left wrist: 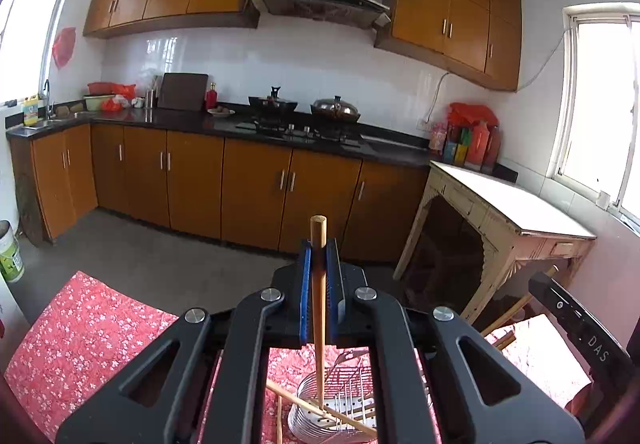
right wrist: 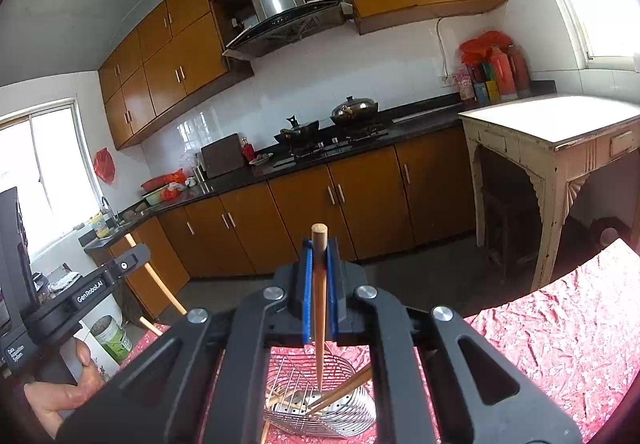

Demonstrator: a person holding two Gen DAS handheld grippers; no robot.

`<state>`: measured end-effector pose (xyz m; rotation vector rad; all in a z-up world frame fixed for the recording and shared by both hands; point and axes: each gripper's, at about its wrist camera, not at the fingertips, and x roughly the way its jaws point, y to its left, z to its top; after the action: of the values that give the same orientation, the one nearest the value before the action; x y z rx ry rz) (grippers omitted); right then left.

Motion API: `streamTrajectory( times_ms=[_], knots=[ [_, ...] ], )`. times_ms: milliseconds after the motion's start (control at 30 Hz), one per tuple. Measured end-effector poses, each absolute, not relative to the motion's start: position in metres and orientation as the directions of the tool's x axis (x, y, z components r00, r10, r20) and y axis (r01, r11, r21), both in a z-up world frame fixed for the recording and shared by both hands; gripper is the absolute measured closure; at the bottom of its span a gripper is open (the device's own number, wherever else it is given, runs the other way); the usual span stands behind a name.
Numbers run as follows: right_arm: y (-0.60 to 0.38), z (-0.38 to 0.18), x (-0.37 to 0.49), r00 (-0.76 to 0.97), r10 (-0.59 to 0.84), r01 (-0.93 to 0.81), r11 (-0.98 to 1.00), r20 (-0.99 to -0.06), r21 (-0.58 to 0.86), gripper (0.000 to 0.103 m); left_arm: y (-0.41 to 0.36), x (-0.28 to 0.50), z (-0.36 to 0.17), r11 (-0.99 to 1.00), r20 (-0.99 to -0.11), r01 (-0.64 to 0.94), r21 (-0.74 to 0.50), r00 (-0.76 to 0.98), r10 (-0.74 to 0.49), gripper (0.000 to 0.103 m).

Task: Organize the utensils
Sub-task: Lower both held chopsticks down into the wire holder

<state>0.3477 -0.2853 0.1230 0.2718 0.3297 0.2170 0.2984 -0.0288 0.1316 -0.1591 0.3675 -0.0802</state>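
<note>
My left gripper [left wrist: 319, 249] is shut on a wooden chopstick [left wrist: 318, 308] held upright; its lower end reaches down into a wire metal utensil basket [left wrist: 332, 410] on the red floral tablecloth [left wrist: 80, 336]. My right gripper [right wrist: 319, 250] is shut on another wooden chopstick [right wrist: 319, 308], also upright, its tip inside the same basket [right wrist: 320, 404]. Other chopsticks [left wrist: 304, 402] lie slanted in the basket. The right gripper's body shows at the left wrist view's right edge [left wrist: 576, 328], and the left gripper's body at the right wrist view's left [right wrist: 80, 300].
A worn cream side table [left wrist: 508, 212] stands to the right. Kitchen counter [left wrist: 224, 124] with stove, pots and bottles runs along the far wall. A white bucket [right wrist: 112, 336] sits on the floor left of the table. More chopsticks [left wrist: 504, 336] lie on the cloth.
</note>
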Motion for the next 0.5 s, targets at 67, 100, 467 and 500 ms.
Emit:
streamTrajectory(
  times_ms=[67, 100, 467, 500],
  knots=[
    [-0.283, 0.118, 0.351, 0.919, 0.255, -0.164, 0.941, -0.302, 0.295, 0.095, -0.030, 0.300, 0.127, 0.985, -0.372, 0.056, -0.162, 0.921, -0.113, 0.096],
    [-0.282, 0.116, 0.352, 0.916, 0.257, -0.164, 0.941, -0.308, 0.297, 0.095, -0.031, 0.302, 0.124, 0.985, -0.383, 0.060, -0.159, 0.916, -0.117, 0.096],
    [-0.278, 0.094, 0.370, 0.885, 0.271, -0.150, 0.936, -0.378, 0.318, 0.095, -0.034, 0.320, 0.097, 0.987, -0.485, 0.060, -0.151, 0.866, -0.127, 0.096],
    [-0.277, 0.093, 0.370, 0.884, 0.267, -0.147, 0.938, -0.384, 0.314, 0.095, -0.033, 0.320, 0.096, 0.986, -0.488, 0.060, -0.153, 0.863, -0.128, 0.096]
  ],
)
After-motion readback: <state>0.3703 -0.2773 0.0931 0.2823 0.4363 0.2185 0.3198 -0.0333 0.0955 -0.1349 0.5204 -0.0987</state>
